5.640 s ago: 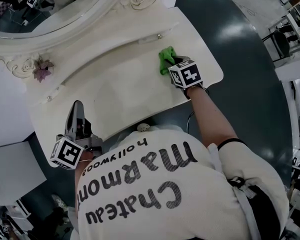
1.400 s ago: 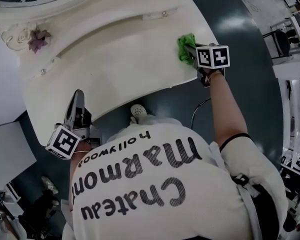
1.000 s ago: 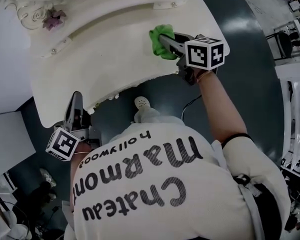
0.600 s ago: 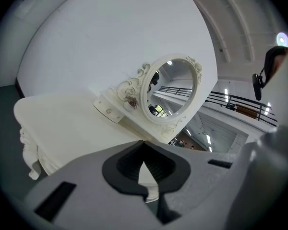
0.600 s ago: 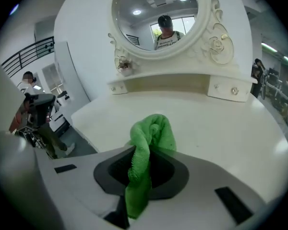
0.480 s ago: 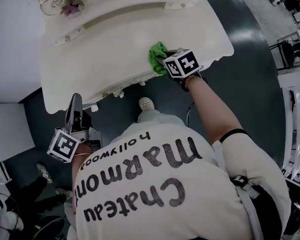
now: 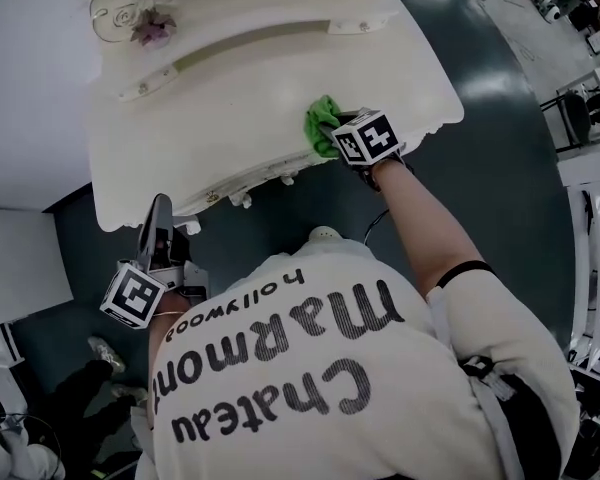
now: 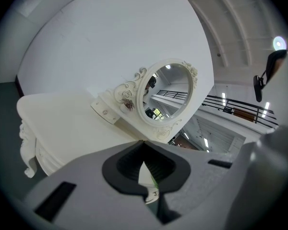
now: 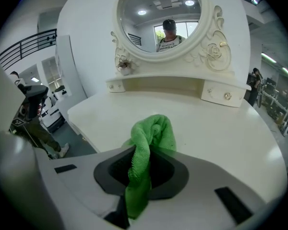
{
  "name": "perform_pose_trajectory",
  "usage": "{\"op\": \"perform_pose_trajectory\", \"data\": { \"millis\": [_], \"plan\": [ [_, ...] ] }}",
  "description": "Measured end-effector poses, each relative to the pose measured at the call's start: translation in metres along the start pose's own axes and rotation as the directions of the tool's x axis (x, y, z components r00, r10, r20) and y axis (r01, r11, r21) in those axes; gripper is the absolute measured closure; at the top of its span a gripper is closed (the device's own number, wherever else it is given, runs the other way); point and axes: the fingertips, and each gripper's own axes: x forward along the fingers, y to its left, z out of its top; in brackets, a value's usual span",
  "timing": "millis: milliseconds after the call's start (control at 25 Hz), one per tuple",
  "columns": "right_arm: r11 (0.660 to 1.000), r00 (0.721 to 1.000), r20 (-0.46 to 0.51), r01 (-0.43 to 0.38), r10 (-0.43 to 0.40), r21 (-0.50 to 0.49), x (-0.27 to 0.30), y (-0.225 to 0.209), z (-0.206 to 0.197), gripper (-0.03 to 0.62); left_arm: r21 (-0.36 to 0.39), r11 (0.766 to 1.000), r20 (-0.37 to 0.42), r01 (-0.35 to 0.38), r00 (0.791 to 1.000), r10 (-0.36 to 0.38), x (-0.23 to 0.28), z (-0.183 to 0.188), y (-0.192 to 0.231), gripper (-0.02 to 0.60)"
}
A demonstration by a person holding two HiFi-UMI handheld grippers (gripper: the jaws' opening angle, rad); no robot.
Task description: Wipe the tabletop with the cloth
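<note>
Green cloth is pinched in the right tongs, its bunched end on the tabletop just ahead of them, near the front edge. A good wipe likely needs steady downward pressure and overlapping strokes toward the mirror beyond. The left tongs, jaws together on nothing, hang off the table.
</note>
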Motion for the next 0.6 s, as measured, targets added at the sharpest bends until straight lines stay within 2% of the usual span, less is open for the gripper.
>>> {"op": "perform_pose_trajectory", "data": {
  "millis": [200, 480, 600],
  "plan": [
    [1.0, 1.0, 0.002, -0.003, 0.003, -0.006, -0.006, -0.009, -0.007, 0.526, 0.011, 1.0, 0.02, 0.015, 1.0, -0.015, 0.019, 0.005, -0.016, 0.574],
    [1.0, 1.0, 0.026, -0.007, 0.006, 0.03, -0.013, -0.026, -0.013, 0.526, 0.032, 0.998, -0.032, 0.053, 0.998, -0.052, 0.056, -0.018, -0.043, 0.574],
    [0.999, 1.0, 0.027, -0.002, 0.001, 0.043, -0.017, -0.034, -0.014, 0.526, 0.016, 0.998, -0.037, 0.062, 0.997, -0.061, 0.067, -0.026, -0.05, 0.574]
  ]
}}
